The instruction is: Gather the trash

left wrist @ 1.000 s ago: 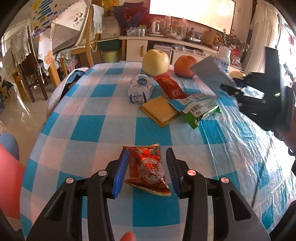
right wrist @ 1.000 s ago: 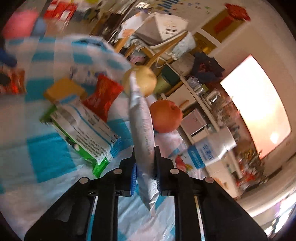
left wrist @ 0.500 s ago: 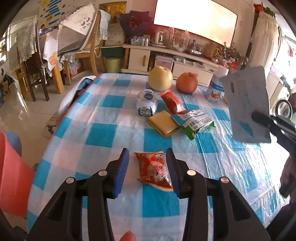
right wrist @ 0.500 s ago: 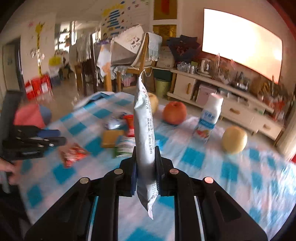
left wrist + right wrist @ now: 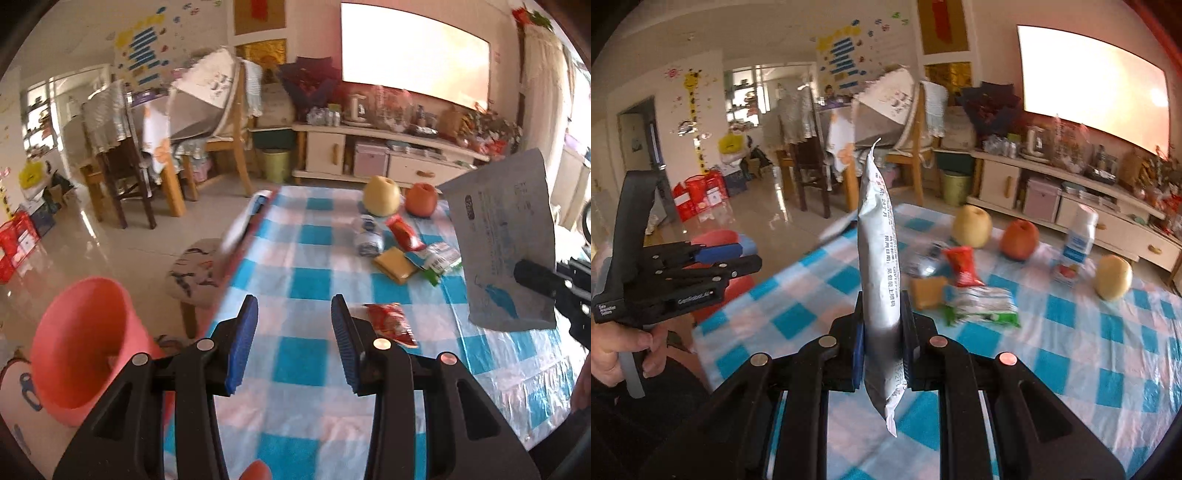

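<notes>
My right gripper (image 5: 882,332) is shut on a silver-grey pouch (image 5: 879,236), which stands upright above the checked table (image 5: 1071,354). In the left wrist view this pouch (image 5: 506,243) hangs at the right, with the right gripper (image 5: 535,275) behind it. My left gripper (image 5: 293,306) is open, with nothing between its blue pads (image 5: 243,339), over the table's near left edge. A red snack packet (image 5: 391,321) lies on the cloth just right of its right finger. A pink bin (image 5: 77,343) stands on the floor at lower left. A hand holds the left gripper (image 5: 753,254) in front of that bin (image 5: 716,240).
Mid-table lie a red wrapper (image 5: 404,230), a green-white packet (image 5: 436,258), a yellow slab (image 5: 393,264) and a white-blue wrapper (image 5: 367,236). A pear (image 5: 381,190), an apple (image 5: 421,199), a bottle (image 5: 1078,236) and a second pear (image 5: 1113,277) stand farther back. A stool (image 5: 195,269) sits beside the table.
Both grippers rose and drew back from the table. The left one swung left off the red packet, bringing the pink bin into view. The right one rolled upright with the pouch.
</notes>
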{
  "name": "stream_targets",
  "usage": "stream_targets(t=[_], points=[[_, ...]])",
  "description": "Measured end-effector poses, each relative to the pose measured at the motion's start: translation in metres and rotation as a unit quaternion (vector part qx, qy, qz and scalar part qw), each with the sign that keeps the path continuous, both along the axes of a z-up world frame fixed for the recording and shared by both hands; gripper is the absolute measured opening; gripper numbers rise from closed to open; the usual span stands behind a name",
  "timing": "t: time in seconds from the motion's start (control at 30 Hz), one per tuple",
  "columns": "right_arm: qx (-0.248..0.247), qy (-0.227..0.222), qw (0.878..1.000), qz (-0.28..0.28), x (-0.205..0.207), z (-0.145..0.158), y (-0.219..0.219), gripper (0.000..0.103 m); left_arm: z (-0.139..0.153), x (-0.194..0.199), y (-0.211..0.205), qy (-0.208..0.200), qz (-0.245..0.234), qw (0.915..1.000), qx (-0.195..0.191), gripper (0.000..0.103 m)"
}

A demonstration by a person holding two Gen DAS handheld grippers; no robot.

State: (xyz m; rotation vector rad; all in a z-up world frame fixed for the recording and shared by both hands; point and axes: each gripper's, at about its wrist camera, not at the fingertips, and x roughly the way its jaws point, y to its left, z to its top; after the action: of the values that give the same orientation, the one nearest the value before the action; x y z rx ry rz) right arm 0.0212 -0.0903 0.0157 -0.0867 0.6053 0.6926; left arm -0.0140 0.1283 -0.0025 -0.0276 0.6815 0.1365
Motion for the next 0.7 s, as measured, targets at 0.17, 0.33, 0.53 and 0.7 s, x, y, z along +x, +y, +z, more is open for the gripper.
stream_targets(t=[0.17, 0.33, 0.53, 0.7], points=[[0.002, -0.009, 1.0, 0.024, -0.01, 0.015, 0.026, 0.017, 0.013, -0.017, 0.026, -0.008, 0.025, 0.9997, -0.002, 0.043], [0.002, -0.012, 0.999, 0.035, -0.014, 0.021, 0.042, 0.017, 0.019, -0.029, 0.039, -0.011, 0.038, 0.9992, -0.002, 0.043], [0.0, -0.013, 0.998, 0.053, -0.018, 0.028, 0.066, 0.017, 0.023, -0.04, 0.056, -0.014, 0.05, 0.9987, -0.003, 0.043], [0.005, -0.017, 0.997, 0.075, -0.018, 0.034, 0.092, 0.017, 0.026, -0.048, 0.074, -0.018, 0.062, 0.9979, -0.006, 0.043]])
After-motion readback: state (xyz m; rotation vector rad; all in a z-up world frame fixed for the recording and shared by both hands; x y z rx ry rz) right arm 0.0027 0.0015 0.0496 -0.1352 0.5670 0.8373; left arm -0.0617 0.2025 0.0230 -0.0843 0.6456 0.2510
